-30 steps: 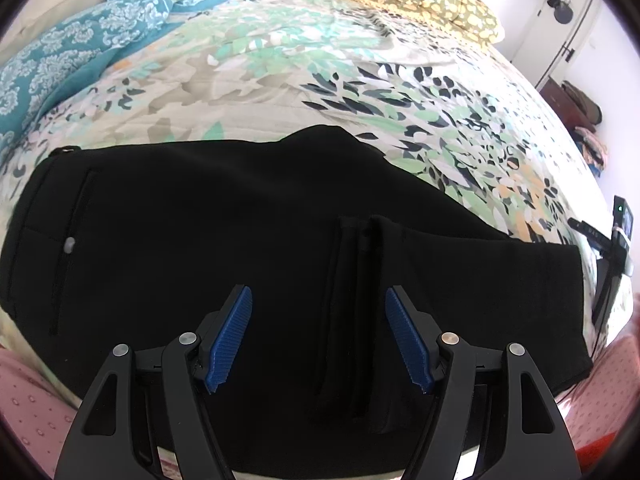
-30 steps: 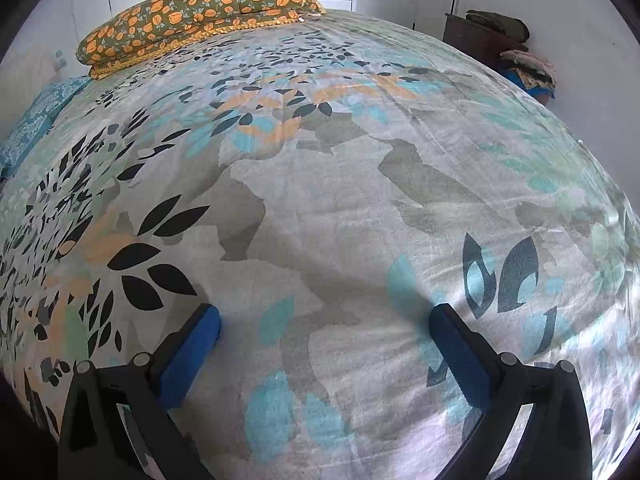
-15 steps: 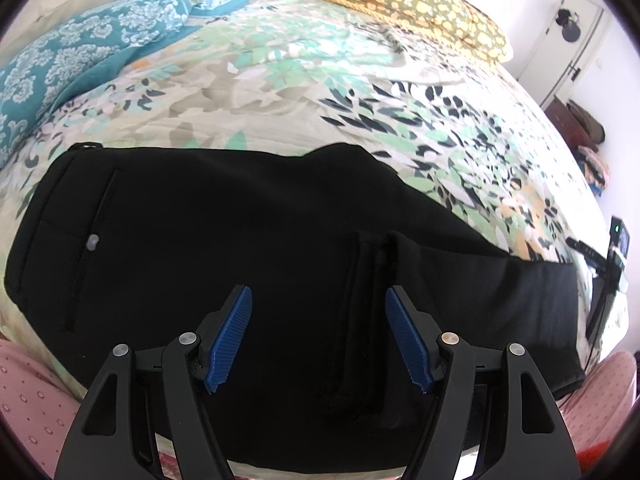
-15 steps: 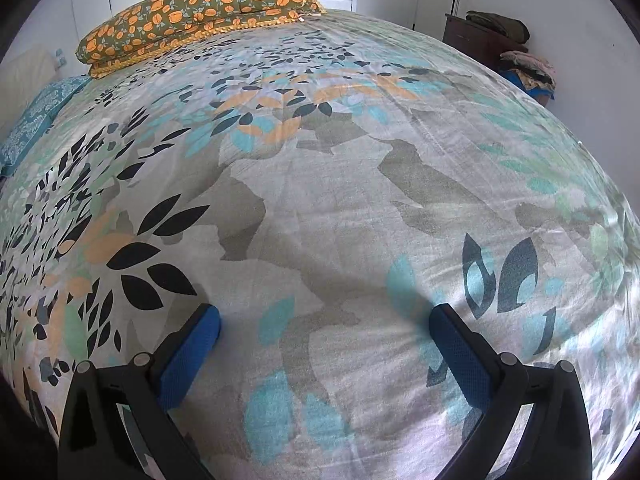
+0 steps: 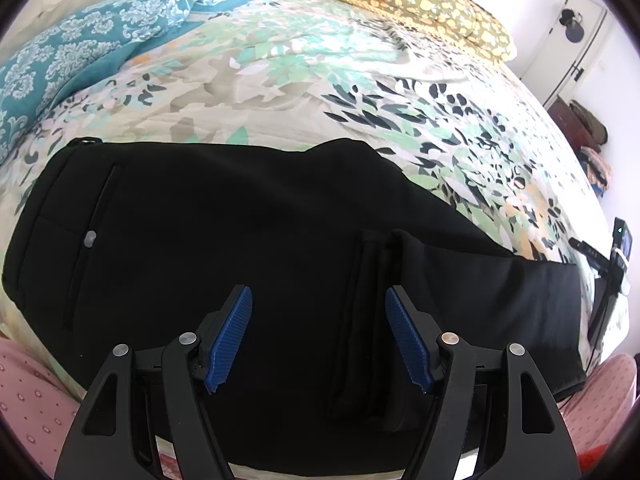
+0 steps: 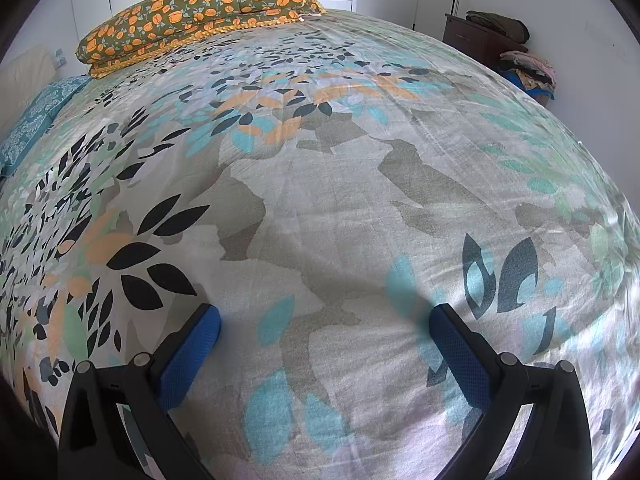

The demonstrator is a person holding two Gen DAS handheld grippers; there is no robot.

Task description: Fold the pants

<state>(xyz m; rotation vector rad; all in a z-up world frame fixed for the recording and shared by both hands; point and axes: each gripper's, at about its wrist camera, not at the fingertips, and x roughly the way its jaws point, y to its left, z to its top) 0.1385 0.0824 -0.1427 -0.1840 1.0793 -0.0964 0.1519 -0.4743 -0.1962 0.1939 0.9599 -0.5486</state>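
Left tool (image 5: 319, 300) agape above black pants (image 5: 240, 220) on bedspread (image 5: 280, 92)

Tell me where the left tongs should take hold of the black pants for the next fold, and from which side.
Probably the leg-end hem, the straight edge at the right of the black pants in the left wrist view. It lies flat on the bedspread with bare cover beyond, so one pad could slip under from the right. The left tongs are open above the middle, holding nothing; the layers are doubled there and offer no edge.
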